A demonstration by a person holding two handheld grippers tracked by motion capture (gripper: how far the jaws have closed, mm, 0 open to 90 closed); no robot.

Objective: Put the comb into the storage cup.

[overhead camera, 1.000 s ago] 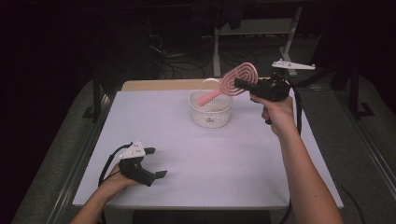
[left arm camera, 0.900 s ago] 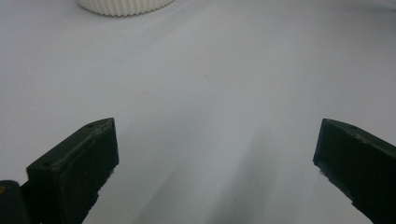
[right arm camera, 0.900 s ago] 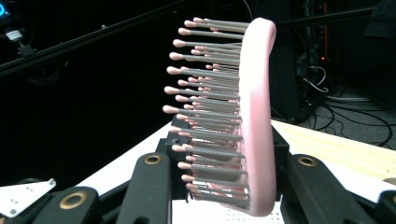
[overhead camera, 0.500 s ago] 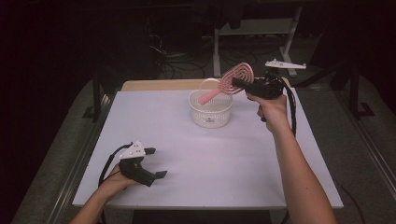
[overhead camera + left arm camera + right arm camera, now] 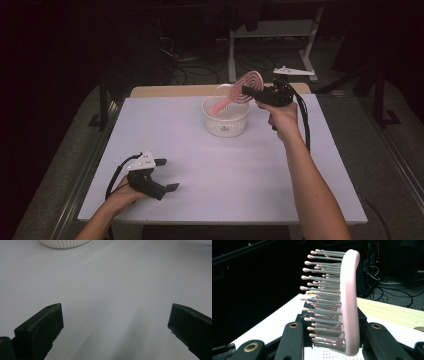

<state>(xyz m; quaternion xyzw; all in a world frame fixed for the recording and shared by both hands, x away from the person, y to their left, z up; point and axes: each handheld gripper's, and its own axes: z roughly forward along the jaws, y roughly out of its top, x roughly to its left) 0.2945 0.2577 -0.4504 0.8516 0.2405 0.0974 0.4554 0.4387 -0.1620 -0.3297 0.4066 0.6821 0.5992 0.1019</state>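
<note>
Hairbrush: pink hairbrush [image 5: 241, 88] with an oval, spiral-cut head and a straight handle, held in the air over the white basket [image 5: 225, 117] at the far middle of the surface [image 5: 240, 170]; its handle slants down to the left toward the basket's mouth.
Right tongs: the right tongs [image 5: 248, 90] pinch the brush by the edge of its head; in the right gripper view the jaws close on the pink rim [image 5: 350, 315], with the grey, ball-tipped bristles [image 5: 322, 302] pointing sideways.
Left tongs: the left tongs [image 5: 167, 175] rest at the near left of the surface, spread wide and holding nothing.
Weight: probably light; a hollowed plastic head and a slim handle.
Stiffness: the body looks rigid, while the bristles likely flex, so they make a poor place to clamp.
Slip: smooth plastic could pivot in a rim grip, since the long handle hangs off to one side.
Fragility: low, I judge; a short drop into the basket should do no harm.
Best hold: the solid rim as now, or the handle near the head for steadier control.
</note>
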